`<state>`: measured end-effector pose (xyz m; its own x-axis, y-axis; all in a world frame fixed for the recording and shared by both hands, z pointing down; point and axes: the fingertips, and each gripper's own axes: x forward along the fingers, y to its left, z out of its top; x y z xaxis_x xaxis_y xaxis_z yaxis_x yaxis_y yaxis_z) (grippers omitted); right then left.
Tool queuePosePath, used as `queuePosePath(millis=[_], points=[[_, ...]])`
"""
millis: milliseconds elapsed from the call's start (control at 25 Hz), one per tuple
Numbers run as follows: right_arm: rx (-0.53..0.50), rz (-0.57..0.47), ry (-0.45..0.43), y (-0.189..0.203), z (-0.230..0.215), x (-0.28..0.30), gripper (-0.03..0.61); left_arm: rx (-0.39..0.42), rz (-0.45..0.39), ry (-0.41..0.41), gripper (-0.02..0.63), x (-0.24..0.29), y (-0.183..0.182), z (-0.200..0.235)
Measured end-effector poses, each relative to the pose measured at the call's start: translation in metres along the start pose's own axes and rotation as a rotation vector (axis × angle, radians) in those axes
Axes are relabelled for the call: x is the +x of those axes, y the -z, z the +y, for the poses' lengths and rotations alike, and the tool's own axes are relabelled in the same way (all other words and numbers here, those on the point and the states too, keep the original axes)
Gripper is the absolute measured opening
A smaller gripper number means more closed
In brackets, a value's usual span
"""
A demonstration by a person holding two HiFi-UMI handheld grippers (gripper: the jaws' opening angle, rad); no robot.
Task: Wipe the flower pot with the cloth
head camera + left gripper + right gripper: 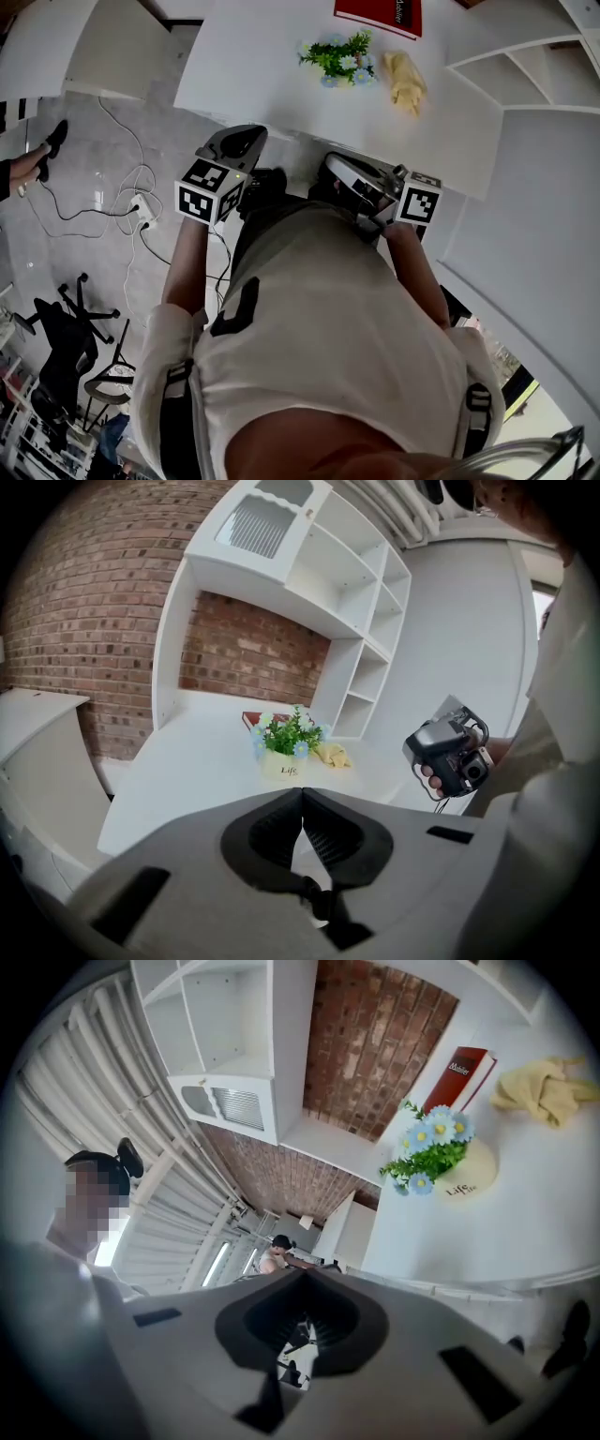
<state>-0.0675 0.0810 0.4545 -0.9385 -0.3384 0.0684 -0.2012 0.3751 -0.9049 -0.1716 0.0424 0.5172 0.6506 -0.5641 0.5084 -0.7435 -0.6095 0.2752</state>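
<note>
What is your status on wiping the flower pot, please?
Left gripper, right gripper shut, empty. Flower pot on table, cloth beside it, neither reached. Nothing in the way.

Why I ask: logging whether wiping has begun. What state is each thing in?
flower pot: upright on table, untouched.
cloth: crumpled on table beside pot, not held.
red book: lying flat on table.
left gripper: fingers shut, empty.
right gripper: fingers shut, empty.

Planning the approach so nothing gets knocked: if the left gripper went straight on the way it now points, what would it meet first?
Probably the flower pot on the white table, straight beyond the shut left gripper. Depth is unclear, so the table might come first.
</note>
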Motion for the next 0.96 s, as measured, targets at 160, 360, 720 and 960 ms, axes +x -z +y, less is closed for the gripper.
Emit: queuePosePath(millis=[160,360,720,960], points=[[-0.002,-0.031,0.056,0.013,0.005,-0.001,0.011,0.009,0.011,0.050,0.021,-0.007,0.010,-0.007],[-0.033,-0.045,0.057,0.016,0.010,-0.008,0.011,0.038,-0.006,0.056,0.021,-0.008,0.005,-0.018],[-0.062,-0.024,0.038,0.014,0.016,-0.033,0.011,0.041,-0.021,-0.002,0.021,-0.015,0.003,-0.037],[-0.035,-0.027,0.050,0.016,0.021,-0.056,0.011,0.037,-0.006,-0.019,0.021,-0.020,0.004,-0.065]])
